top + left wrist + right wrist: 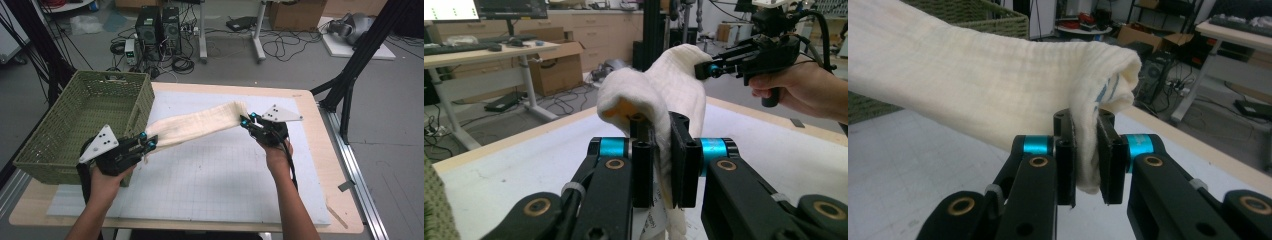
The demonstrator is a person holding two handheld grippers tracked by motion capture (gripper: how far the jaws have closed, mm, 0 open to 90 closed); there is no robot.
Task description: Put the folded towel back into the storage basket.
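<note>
Two grippers we log: left gripper [148, 140] and right gripper [247, 120], each with jaws clamped on one end of a cream cloth [197, 124]. We note it stretched above the table [320, 150], beside a green basket [55, 150].

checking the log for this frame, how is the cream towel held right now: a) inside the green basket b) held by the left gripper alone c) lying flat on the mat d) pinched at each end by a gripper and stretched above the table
d: the left gripper and the right gripper each clamp one end of the cream towel, which spans between them above the table, beside the green basket.
</note>
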